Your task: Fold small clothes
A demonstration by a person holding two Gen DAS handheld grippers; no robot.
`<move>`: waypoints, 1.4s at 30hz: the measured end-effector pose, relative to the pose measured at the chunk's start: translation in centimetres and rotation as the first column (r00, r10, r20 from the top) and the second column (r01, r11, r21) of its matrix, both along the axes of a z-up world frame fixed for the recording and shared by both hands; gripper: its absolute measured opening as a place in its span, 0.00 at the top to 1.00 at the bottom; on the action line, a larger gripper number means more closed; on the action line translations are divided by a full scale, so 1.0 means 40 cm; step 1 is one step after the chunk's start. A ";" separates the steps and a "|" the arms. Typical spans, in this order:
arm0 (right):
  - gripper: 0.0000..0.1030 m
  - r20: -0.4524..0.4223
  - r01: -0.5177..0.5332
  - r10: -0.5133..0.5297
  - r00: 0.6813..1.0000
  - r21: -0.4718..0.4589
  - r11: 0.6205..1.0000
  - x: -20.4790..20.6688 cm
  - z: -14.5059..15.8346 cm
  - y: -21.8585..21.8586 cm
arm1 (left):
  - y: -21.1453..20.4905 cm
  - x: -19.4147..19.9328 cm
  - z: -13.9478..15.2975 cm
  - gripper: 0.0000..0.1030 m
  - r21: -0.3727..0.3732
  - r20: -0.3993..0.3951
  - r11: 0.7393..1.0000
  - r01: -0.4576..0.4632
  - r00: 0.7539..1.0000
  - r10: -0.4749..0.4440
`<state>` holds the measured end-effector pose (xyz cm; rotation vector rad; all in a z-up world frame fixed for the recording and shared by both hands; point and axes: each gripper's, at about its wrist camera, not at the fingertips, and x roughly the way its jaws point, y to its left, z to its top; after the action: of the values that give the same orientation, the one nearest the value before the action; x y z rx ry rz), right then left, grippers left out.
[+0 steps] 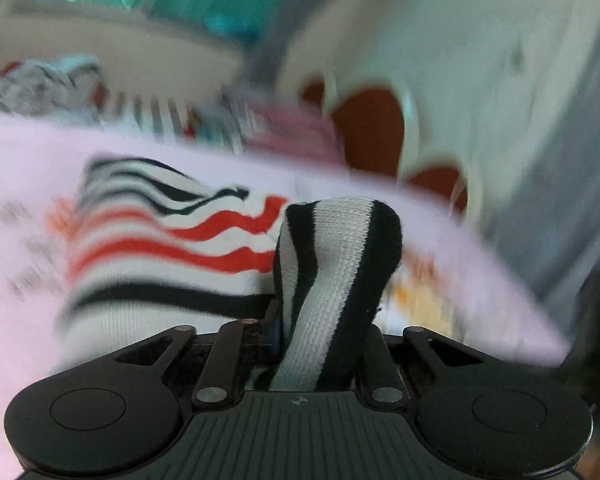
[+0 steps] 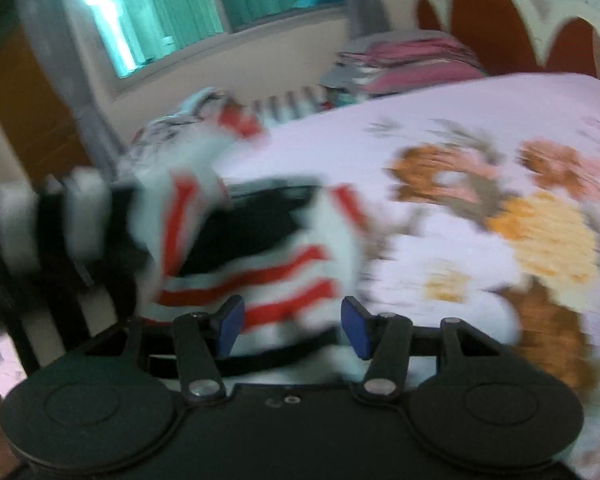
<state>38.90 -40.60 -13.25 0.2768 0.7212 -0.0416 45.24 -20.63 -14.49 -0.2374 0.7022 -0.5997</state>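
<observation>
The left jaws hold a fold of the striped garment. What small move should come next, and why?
Probably close the right gripper on the striped garment. The left gripper is already shut on a bunched fold, while the right jaws stand open with the cloth lying between them, unpinched. A grip on both sides would let the garment be spread flat on the floral bedsheet for folding.

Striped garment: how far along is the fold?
Done: nothing looks folded yet. In hand: the left tool is shut on a bunched edge of the striped garment, lifting it off the floral bedsheet; the right tool is open. Left: the fold itself, and the blurred clothes pile behind.
</observation>
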 end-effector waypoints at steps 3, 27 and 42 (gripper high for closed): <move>0.49 -0.005 0.017 -0.017 1.000 0.013 1.000 -0.027 0.002 -0.059 | -0.042 -0.031 -0.035 0.69 0.093 0.027 0.996 -0.015 1.000 0.013; 0.79 -0.056 -0.101 0.116 0.992 0.221 0.970 0.098 -0.037 0.023 | 0.236 -0.126 0.003 0.29 0.062 -0.041 0.966 -0.250 0.967 0.253; 0.71 -0.013 -0.050 0.054 0.998 0.211 0.976 0.023 -0.025 -0.038 | 0.171 -0.065 -0.076 0.29 0.080 -0.122 0.973 -0.217 0.966 0.226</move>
<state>39.83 -42.10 -14.24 0.4606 0.7526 0.0827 42.65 -13.80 -17.52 -0.2915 0.8081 -0.3484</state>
